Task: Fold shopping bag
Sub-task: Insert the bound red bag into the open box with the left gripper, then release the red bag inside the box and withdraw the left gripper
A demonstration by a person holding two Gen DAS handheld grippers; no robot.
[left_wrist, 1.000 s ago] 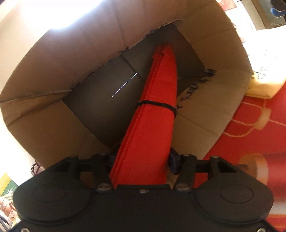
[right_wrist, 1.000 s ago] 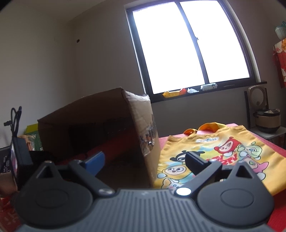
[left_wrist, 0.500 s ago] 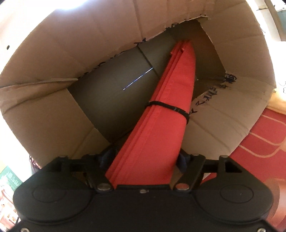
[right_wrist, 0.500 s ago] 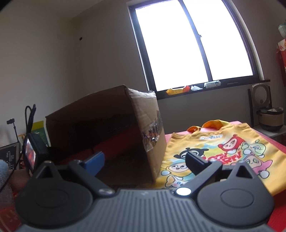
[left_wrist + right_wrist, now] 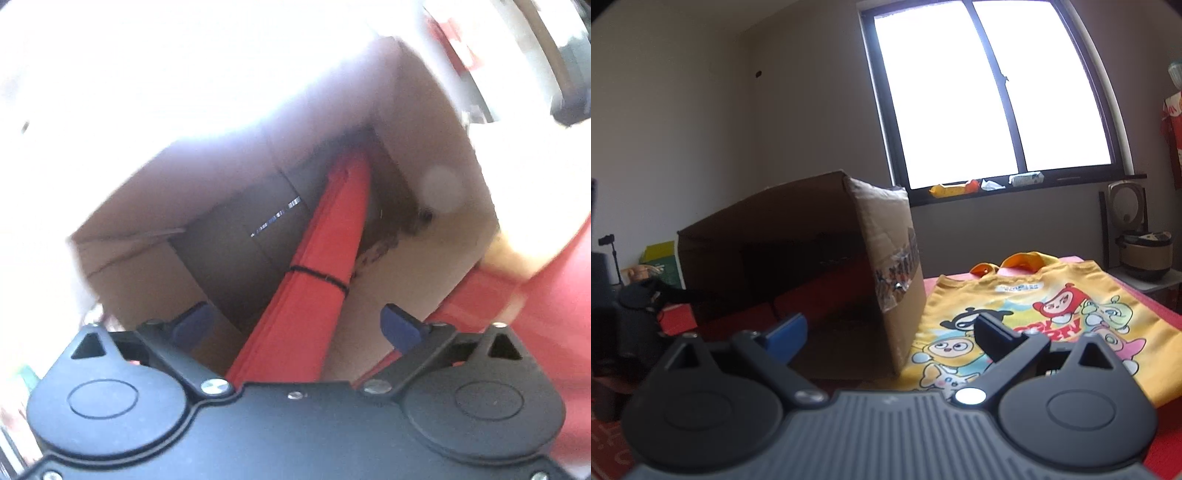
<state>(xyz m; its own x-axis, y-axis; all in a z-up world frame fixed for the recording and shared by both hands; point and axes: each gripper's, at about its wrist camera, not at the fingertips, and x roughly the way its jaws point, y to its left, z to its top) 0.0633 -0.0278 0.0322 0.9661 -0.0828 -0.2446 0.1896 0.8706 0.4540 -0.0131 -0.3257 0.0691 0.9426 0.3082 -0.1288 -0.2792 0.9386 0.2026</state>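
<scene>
A folded red shopping bag, bound by a black band, lies inside an open cardboard box on its side. My left gripper is open, its blue fingertips apart on either side of the red bag's near end, not gripping it. My right gripper is open and empty, held in front of the box. A yellow cartoon-print shopping bag lies flat on the red table cover to the right of the box.
The red table cover lies under everything. A rice cooker stands at the far right. A window is behind. Dark equipment stands at the left. The left wrist view is blurred and overexposed at the top.
My left gripper has opened and let go of the red folded bag, which now rests in the box. It has pulled back slightly. The right gripper has stayed open, shifting a little.
</scene>
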